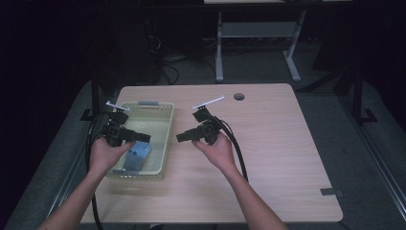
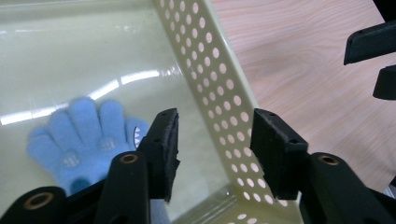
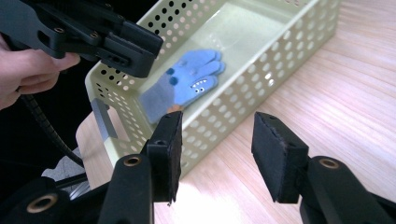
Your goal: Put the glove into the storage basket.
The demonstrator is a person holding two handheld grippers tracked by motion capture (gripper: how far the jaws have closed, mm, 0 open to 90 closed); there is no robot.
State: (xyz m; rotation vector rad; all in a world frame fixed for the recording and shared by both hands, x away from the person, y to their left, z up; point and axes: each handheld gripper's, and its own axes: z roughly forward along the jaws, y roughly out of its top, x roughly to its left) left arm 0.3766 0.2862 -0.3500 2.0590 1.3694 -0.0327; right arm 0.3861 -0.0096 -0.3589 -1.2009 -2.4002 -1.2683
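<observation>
From the high view, the left tongs [image 1: 139,137] hang over the near half of the pale basket [image 1: 168,125], jaws apart, with the blue glove [image 1: 135,156] lying on the basket floor just below and in front of their tips; the right tongs [image 1: 184,137] sit outside the basket, just beside its right wall, pointing toward it, jaws also apart and empty above the table [image 1: 268,143]. In the left gripper view, both pads [image 2: 169,144] stand open with nothing between them but the basket's perforated wall [image 2: 219,88] seen beneath the gap; the glove [image 2: 81,135] lies flat to the left of the left jaw, untouched. In the right gripper view the pads [image 3: 170,144] are likewise spread and bare, and the glove [image 3: 187,84] rests inside the basket beyond them, under the other tongs [image 3: 128,49]. Judging by this, the glove is already dropped in and let go; what seems left is only pulling both hands clear.
</observation>
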